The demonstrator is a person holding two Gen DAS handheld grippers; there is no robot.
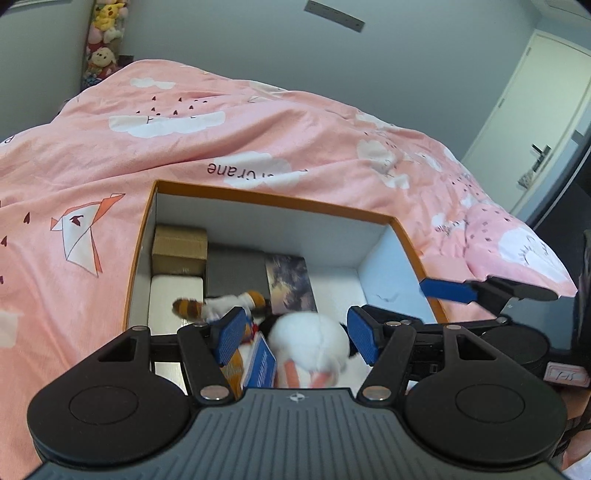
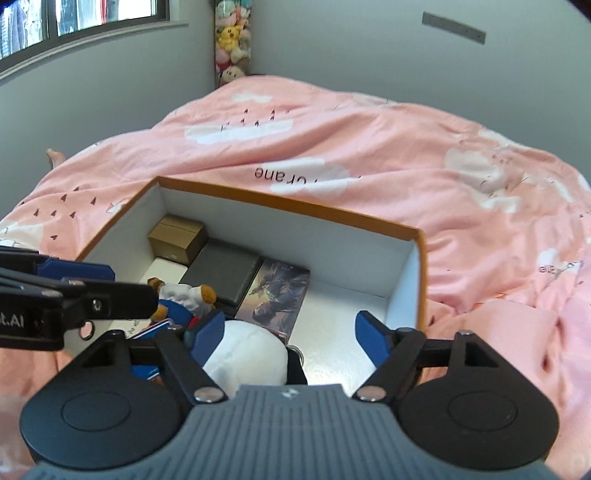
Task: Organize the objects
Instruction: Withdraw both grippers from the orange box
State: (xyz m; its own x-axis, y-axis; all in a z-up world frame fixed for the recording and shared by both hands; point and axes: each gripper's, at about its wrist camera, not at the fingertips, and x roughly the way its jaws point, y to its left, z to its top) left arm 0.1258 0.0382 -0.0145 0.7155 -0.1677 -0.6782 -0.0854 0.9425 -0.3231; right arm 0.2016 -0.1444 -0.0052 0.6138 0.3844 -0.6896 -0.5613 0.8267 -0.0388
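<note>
An orange-rimmed white box (image 1: 273, 201) (image 2: 288, 206) sits on the bed. It holds a brown carton (image 1: 179, 249) (image 2: 177, 238), a flat white box (image 1: 175, 295), a grey box (image 1: 236, 269) (image 2: 225, 273), a picture card (image 1: 290, 284) (image 2: 279, 295), a brown-and-white bear toy (image 1: 221, 306) (image 2: 184, 293), a blue book (image 1: 262, 363) and a round white plush (image 1: 310, 343) (image 2: 243, 354). My left gripper (image 1: 297, 338) hovers open above the plush. My right gripper (image 2: 291, 339) is open over the box's near side, its left pad beside the plush, nothing pinched.
A rumpled pink duvet (image 1: 258, 140) (image 2: 406, 155) surrounds the box on all sides. Stuffed toys (image 1: 103, 33) (image 2: 231, 40) are stacked in the far corner. A door (image 1: 532, 110) stands at the right, a window (image 2: 74, 18) at the upper left. The box's right part shows bare white floor (image 2: 340, 325).
</note>
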